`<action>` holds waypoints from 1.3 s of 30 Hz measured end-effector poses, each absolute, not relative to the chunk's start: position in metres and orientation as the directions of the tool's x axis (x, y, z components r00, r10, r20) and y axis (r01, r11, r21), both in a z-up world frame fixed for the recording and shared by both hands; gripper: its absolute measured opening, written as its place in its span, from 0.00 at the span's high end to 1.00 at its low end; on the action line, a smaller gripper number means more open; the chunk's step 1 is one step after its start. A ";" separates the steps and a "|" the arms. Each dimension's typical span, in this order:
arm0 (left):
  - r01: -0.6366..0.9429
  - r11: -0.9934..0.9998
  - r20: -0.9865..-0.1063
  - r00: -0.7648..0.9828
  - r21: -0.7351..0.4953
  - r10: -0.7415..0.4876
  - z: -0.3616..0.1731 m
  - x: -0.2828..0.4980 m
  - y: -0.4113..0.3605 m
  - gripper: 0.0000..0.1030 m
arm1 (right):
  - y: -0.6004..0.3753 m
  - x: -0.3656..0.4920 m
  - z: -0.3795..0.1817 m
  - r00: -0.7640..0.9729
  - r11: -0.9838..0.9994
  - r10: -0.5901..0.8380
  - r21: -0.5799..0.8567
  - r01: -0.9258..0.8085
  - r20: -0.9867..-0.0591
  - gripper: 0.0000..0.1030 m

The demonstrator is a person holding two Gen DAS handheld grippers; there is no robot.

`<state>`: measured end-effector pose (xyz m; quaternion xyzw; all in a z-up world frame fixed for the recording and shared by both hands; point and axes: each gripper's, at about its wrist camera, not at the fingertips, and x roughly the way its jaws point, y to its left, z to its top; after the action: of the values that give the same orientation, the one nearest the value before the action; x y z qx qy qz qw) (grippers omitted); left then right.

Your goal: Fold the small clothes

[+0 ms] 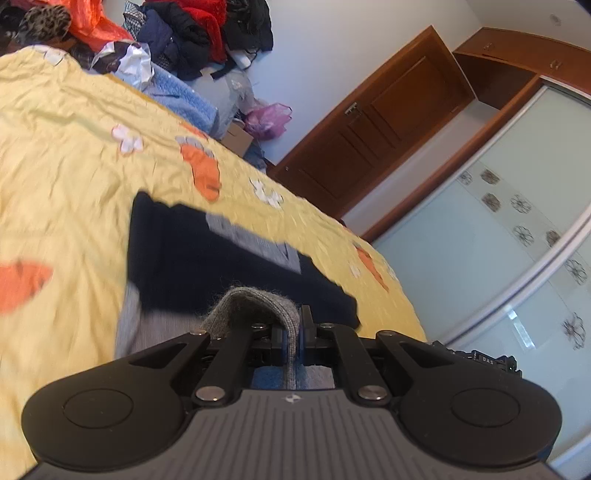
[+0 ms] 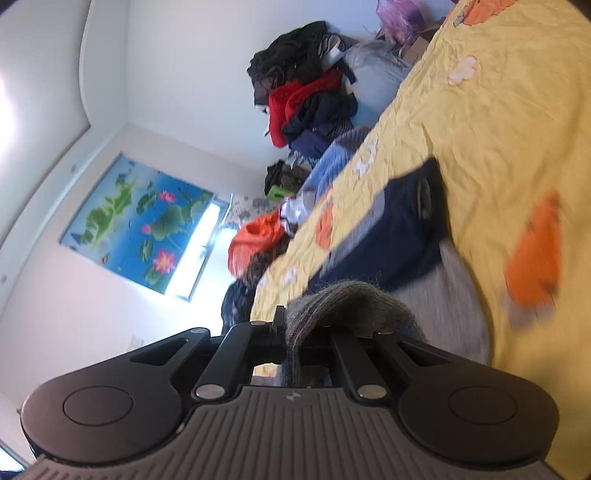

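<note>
The left gripper (image 1: 291,341) and right gripper (image 2: 295,341) each have jaws clamped shut on the grey knit hem of the navy-and-grey garment (image 1: 221,266), which trails mid-bed (image 1: 74,122); folding looks barely begun.

A yellow bedspread (image 1: 74,155) with orange and white shapes covers the bed. At its far edge lies a heap of clothes (image 1: 192,33), dark, red and blue, with an orange bag (image 1: 96,22) beside it. A purple plastic bag (image 1: 267,120) sits on the floor near a brown wooden door (image 1: 376,122). A lotus picture (image 2: 136,221) hangs on the white wall.
</note>
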<state>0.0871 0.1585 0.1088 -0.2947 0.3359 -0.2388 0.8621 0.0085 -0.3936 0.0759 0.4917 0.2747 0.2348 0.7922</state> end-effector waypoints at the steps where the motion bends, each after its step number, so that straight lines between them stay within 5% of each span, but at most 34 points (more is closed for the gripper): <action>1: 0.211 0.716 -0.439 0.664 -0.666 -0.605 0.109 0.105 0.157 0.95 | -0.396 0.027 0.073 0.746 0.400 0.636 0.911 -0.098 -0.198 0.88; 14: 0.032 0.763 -0.532 0.699 -0.645 -0.478 0.046 0.271 0.169 0.95 | -0.416 0.210 0.020 0.750 0.421 0.589 0.906 0.031 -0.300 0.87; 16: 0.021 0.754 -0.520 0.711 -0.657 -0.473 0.037 0.284 0.174 0.95 | -0.415 0.227 0.006 0.741 0.407 0.593 0.912 0.060 -0.314 0.80; 18: -0.015 0.749 -0.529 0.717 -0.663 -0.454 0.034 0.296 0.180 0.88 | -0.416 0.241 -0.009 0.739 0.404 0.578 0.908 0.109 -0.346 0.69; 19: -0.034 0.735 -0.535 0.709 -0.677 -0.460 0.034 0.301 0.183 0.86 | -0.417 0.245 -0.013 0.740 0.409 0.565 0.903 0.131 -0.364 0.51; 20: -0.049 0.722 -0.538 0.702 -0.690 -0.467 0.035 0.303 0.187 0.78 | -0.417 0.245 -0.016 0.751 0.421 0.538 0.894 0.154 -0.382 0.42; 24: -0.068 0.763 -0.525 0.765 -0.643 -0.374 0.058 0.270 0.193 0.18 | -0.413 0.225 -0.001 0.774 0.459 0.504 0.878 0.135 -0.383 0.35; 31: -0.106 0.823 -0.526 0.812 -0.559 -0.252 0.064 0.137 0.182 0.17 | -0.396 0.117 0.037 0.776 0.656 0.450 0.753 0.049 -0.442 0.32; 39: -0.252 0.683 -0.562 0.779 -0.685 -0.276 0.014 0.038 0.170 0.17 | -0.401 -0.017 0.000 0.773 0.568 0.401 0.796 0.211 -0.491 0.32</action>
<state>0.0385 0.1704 0.0140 -0.3980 0.3320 -0.0069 0.8552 -0.0171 -0.4008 0.0001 0.4612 0.3317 0.0579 0.8209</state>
